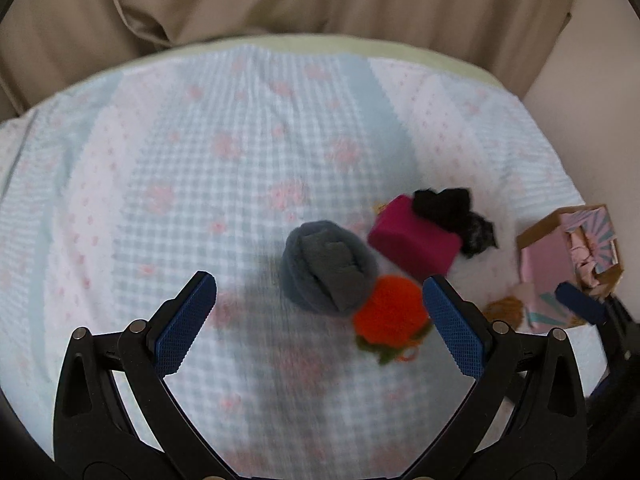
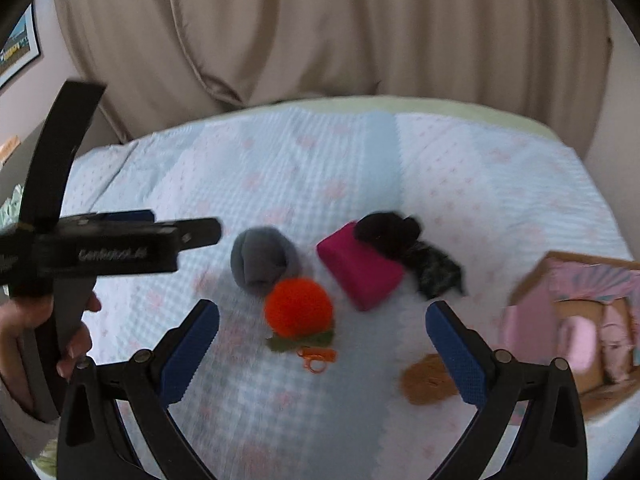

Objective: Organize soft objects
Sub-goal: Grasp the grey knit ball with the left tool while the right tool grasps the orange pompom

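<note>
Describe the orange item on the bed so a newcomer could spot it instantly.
On the checked bedspread, find the central cluster beside the grey sock ball. The orange pompom lies nearest the camera, the only fuzzy bright-orange ball, with green leaves at its base.

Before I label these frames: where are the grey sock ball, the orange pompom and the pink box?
grey sock ball [image 1: 326, 266], left wrist view, its middle fold
orange pompom [image 2: 298, 307], right wrist view, its fluffy centre
pink box [image 1: 544, 266], left wrist view, its plain pink side

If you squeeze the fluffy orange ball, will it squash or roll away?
The orange pom-pom looks fuzzy, so it would probably squash softly and feel light. Its round shape might roll, but the green leafy bit beneath and the gray sock ball touching it may slow it.
</note>
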